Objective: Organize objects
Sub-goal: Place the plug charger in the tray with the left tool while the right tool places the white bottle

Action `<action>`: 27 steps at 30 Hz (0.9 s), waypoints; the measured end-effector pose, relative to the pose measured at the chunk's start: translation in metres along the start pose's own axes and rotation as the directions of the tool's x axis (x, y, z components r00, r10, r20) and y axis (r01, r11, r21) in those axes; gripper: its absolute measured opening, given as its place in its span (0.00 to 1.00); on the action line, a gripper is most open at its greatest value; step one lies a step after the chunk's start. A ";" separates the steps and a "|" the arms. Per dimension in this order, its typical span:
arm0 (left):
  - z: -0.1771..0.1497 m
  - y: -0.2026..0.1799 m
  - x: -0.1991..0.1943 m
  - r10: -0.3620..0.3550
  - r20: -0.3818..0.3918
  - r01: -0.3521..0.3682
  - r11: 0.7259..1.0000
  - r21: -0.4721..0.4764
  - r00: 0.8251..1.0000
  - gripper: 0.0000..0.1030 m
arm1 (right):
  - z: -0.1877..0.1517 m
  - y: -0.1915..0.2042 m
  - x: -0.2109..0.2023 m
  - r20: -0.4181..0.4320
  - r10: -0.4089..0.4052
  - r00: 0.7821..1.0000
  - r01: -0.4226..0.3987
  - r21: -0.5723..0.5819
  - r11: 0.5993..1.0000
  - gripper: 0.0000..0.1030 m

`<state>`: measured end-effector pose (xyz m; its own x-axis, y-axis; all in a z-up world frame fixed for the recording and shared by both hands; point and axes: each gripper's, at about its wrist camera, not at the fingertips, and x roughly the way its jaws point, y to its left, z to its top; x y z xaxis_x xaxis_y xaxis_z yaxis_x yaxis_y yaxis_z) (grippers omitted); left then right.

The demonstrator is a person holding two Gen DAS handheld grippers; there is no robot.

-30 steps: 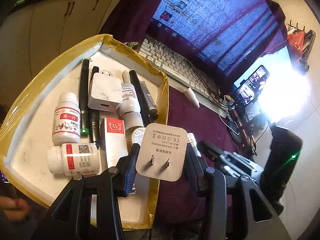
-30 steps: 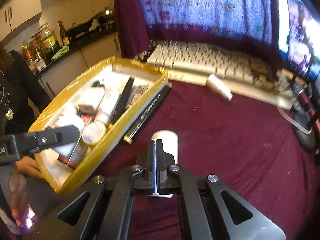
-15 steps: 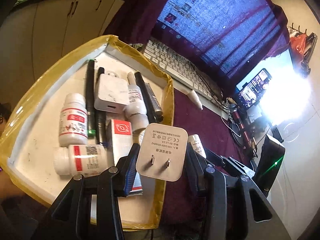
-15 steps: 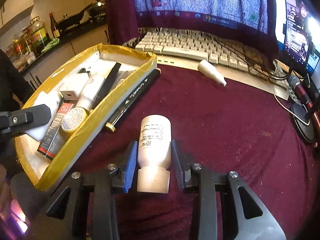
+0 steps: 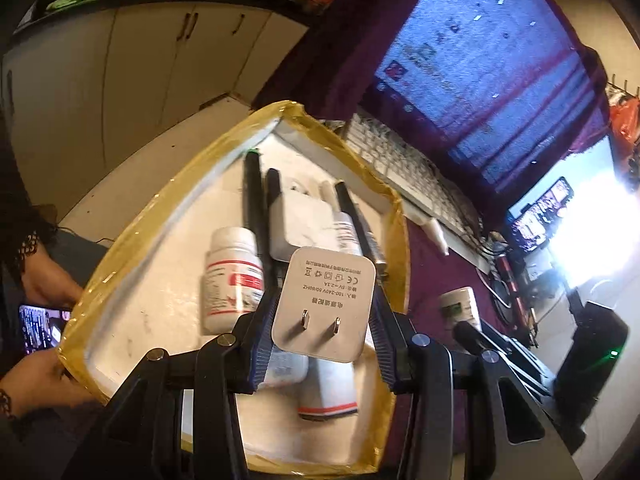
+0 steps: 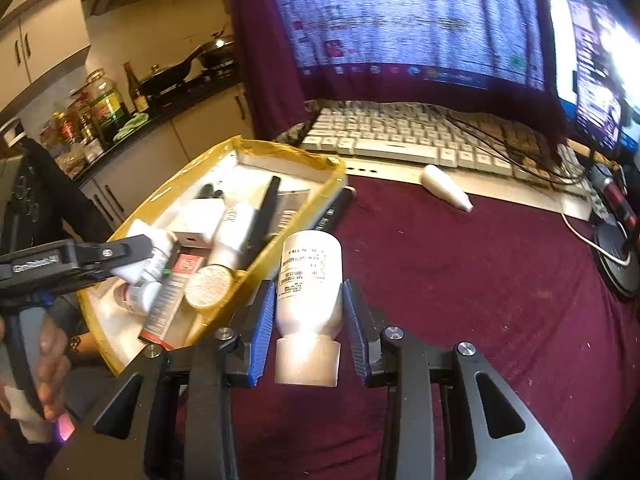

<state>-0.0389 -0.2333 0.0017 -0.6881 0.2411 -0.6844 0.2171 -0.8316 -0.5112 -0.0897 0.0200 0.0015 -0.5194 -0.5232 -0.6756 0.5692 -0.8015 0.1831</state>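
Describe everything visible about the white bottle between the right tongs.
The white bottle looks like smooth plastic, round-bodied, with a ribbed white cap toward the camera and a printed text label on its upper side. It lies lengthwise along the right tongs, whose blue-edged pads flank its lower body; contact isn't clear. It sits just right of the yellow-taped tray, over the maroon cloth.

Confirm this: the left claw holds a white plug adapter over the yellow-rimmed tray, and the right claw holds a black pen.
Not quite. The right claw holds a white bottle, not a black pen, as the right wrist view shows. The left claw does hold the white plug adapter over the yellow-rimmed tray.
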 end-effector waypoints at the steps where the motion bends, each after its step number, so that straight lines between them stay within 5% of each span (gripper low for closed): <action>1: 0.001 0.001 0.002 0.009 -0.006 -0.009 1.000 0.001 1.000 0.38 | 0.001 0.004 0.002 -0.003 0.003 1.000 -0.004 -0.010 1.000 0.31; 16: 0.021 -0.004 0.023 0.105 -0.007 -0.105 0.994 0.039 0.994 0.38 | 0.038 0.028 0.046 -0.046 0.033 0.998 -0.035 -0.047 0.998 0.31; 27: 0.009 -0.010 0.035 0.108 -0.065 -0.103 0.991 0.082 0.992 0.37 | 0.049 0.038 0.069 -0.051 0.014 0.999 -0.016 -0.052 0.999 0.31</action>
<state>-0.0716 -0.2206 -0.0128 -0.6145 0.1815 -0.7678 0.2292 -0.8901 -0.3938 -0.1354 -0.0602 -0.0028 -0.4786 -0.5188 -0.7084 0.6098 -0.7768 0.1570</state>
